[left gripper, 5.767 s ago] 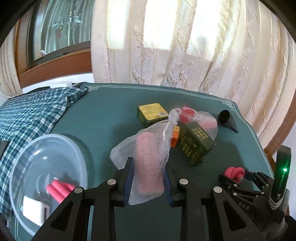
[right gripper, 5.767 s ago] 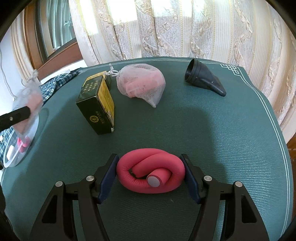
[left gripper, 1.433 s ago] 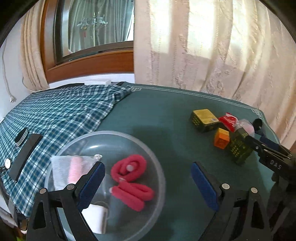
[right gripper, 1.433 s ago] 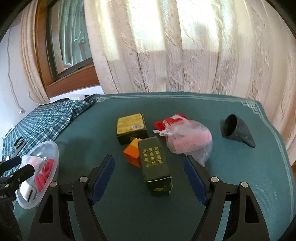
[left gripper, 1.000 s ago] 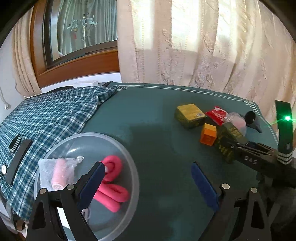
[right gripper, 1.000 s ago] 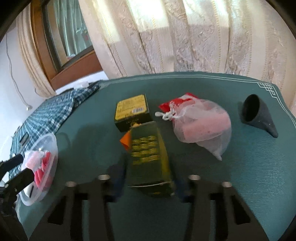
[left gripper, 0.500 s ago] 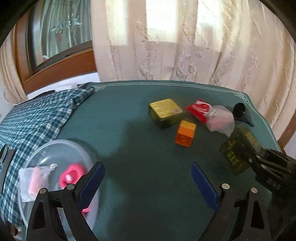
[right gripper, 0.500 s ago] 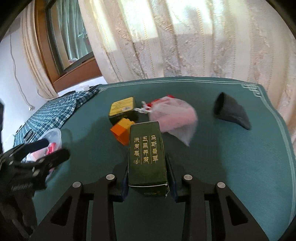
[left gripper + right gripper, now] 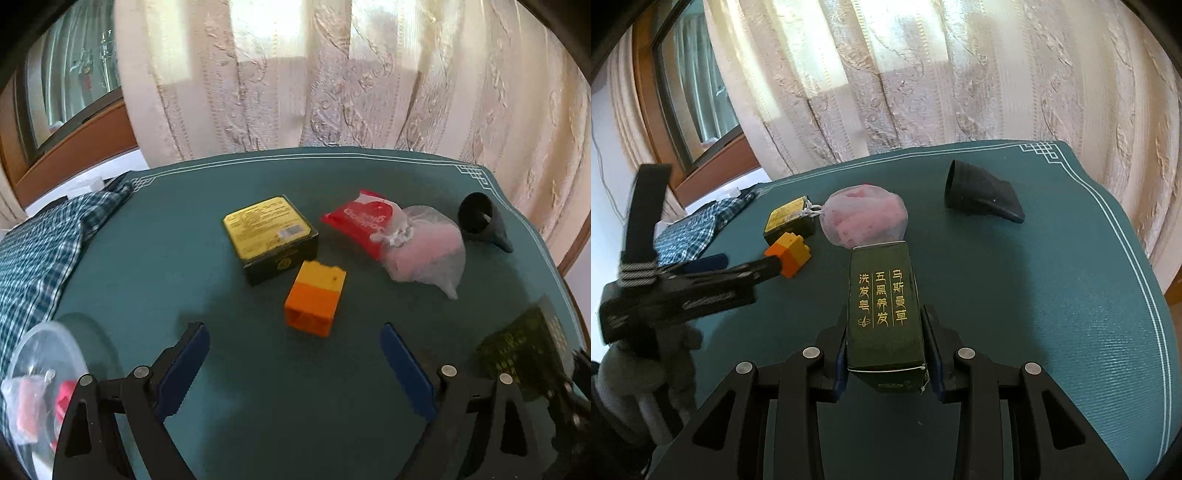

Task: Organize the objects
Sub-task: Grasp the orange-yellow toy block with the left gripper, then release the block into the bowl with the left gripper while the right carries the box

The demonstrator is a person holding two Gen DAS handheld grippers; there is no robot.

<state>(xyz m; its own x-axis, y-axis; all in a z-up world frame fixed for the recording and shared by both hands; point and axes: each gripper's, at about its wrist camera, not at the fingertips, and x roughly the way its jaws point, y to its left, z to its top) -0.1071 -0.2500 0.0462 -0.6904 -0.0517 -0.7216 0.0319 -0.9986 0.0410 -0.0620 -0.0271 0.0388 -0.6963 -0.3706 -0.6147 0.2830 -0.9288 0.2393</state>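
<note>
Right gripper (image 9: 886, 354) clamped on dark green box (image 9: 884, 317), raised above worktop (image 9: 1052, 295); left gripper (image 9: 295, 365) fingers apart, orange block (image 9: 315, 299) at 12 o'clock; advisable: descend squarely, close on opposite flat faces, then carry toward clear bowl (image 9: 44, 369) at 9 o'clock.

1. Teal table cover (image 9: 155, 258) with white line border.
2. Beside it, blue-and-white checked cloth (image 9: 33, 251).
3. On it, orange-and-yellow block (image 9: 316, 302).
4. Dark green box (image 9: 884, 314), gold lettering.
5. Cream embossed curtain (image 9: 332, 81) behind.
</note>
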